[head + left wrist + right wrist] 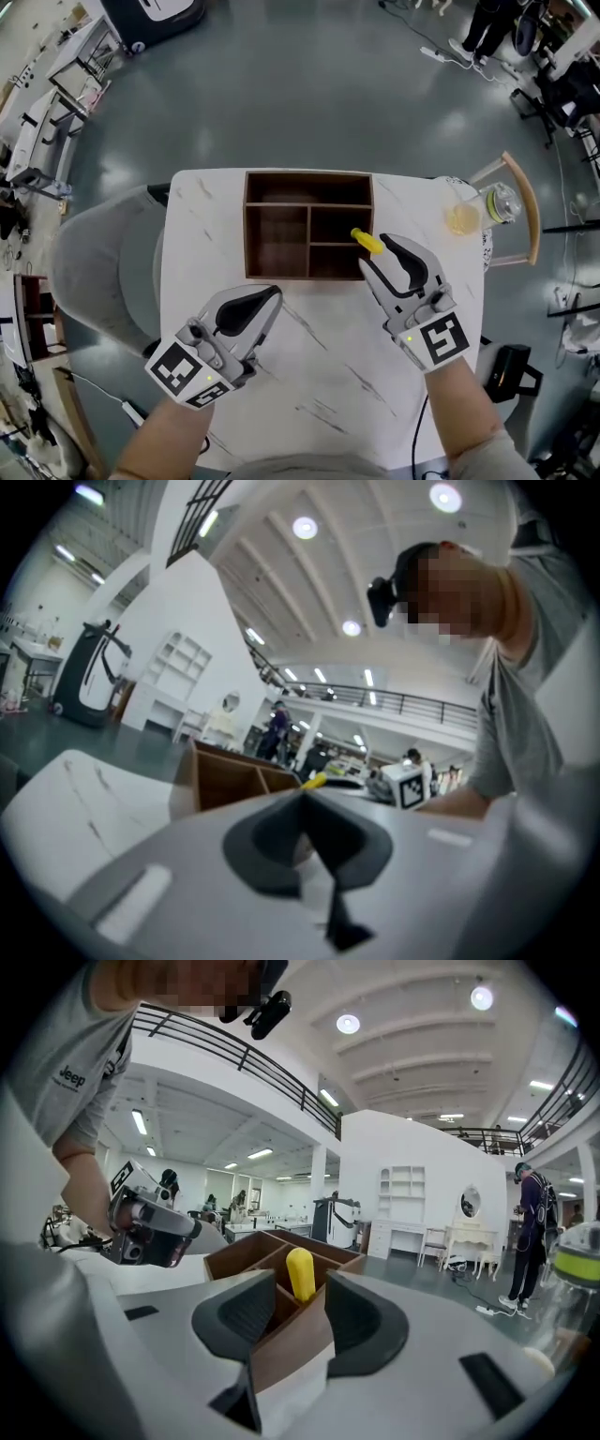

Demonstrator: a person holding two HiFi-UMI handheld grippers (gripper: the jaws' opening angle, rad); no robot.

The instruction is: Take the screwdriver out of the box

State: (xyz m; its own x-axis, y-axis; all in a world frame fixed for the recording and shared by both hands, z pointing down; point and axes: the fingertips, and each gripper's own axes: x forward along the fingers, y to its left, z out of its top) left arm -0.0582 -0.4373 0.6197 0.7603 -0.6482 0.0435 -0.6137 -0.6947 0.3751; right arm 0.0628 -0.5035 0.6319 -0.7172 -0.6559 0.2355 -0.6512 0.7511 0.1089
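Our left gripper [255, 309] hangs over the marble table [328, 394], near and left of the wooden box [247, 225], jaws pressed together and empty. It could steady the box. The screwdriver [367, 241] pokes its yellow handle up from the box's right side. Our right gripper [380, 253] sits at the near right corner, jaws spread wide, holding nothing. We should ease forward over the wall, centre the handle between the pads, grip firmly and lift straight up.
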